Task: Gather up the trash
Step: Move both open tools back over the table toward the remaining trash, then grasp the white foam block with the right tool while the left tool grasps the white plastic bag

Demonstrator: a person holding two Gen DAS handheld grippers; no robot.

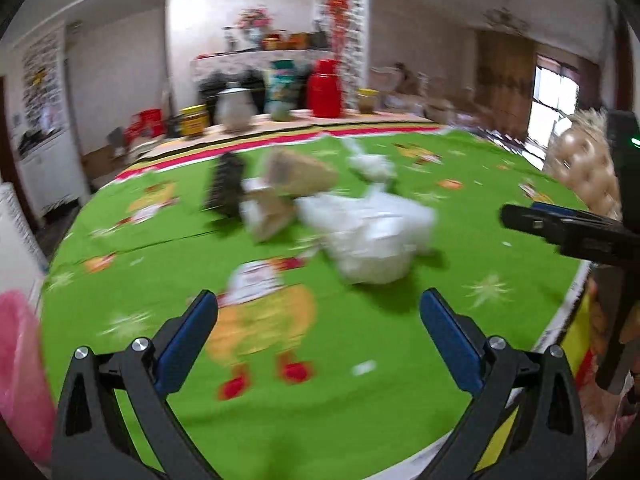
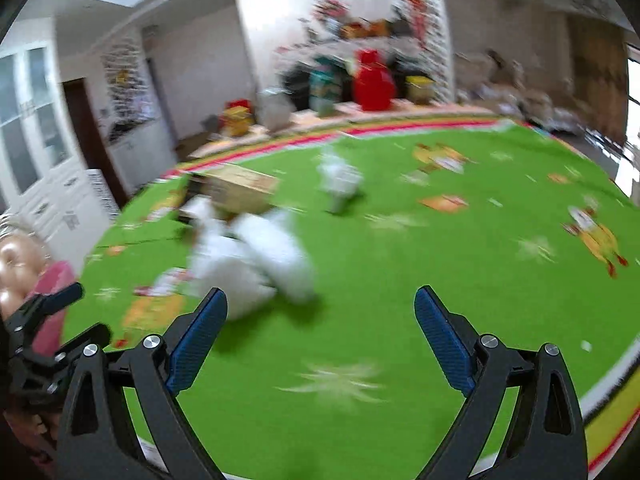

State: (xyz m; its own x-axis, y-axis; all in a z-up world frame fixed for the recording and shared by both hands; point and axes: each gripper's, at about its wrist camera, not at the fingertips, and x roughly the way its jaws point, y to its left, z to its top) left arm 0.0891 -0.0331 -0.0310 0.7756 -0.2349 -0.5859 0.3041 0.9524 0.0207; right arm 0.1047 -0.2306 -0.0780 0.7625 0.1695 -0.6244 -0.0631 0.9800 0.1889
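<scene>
Both frames were motion-blurred. The left gripper (image 1: 319,312) hung above the round table under its bright green cartoon-printed tablecloth (image 1: 460,184), its blue-padded jaws spread wide with nothing between them. The right gripper (image 2: 321,308) was likewise released and empty, poised over a bare stretch of cloth.

The trash lay in a loose cluster toward the middle of the table – a large crumpled white plastic bag (image 1: 370,236) nearest the left gripper, and just behind it a torn brown cardboard box (image 1: 296,176) touching or overlapping a smaller piece of tan cardboard and paper (image 1: 266,212). A dark ridged black object (image 1: 225,186) stood just left of the cardboard; what it was could not be made out. A small crumpled white tissue wad (image 1: 370,164) sat apart, farther back.

In the right wrist view the white bag lay ahead of the left finger. Along the far edge stood a tall red plastic jug (image 1: 326,88) among other jars – and a pink plastic bag (image 1: 20,372) showed at the table's left edge
</scene>
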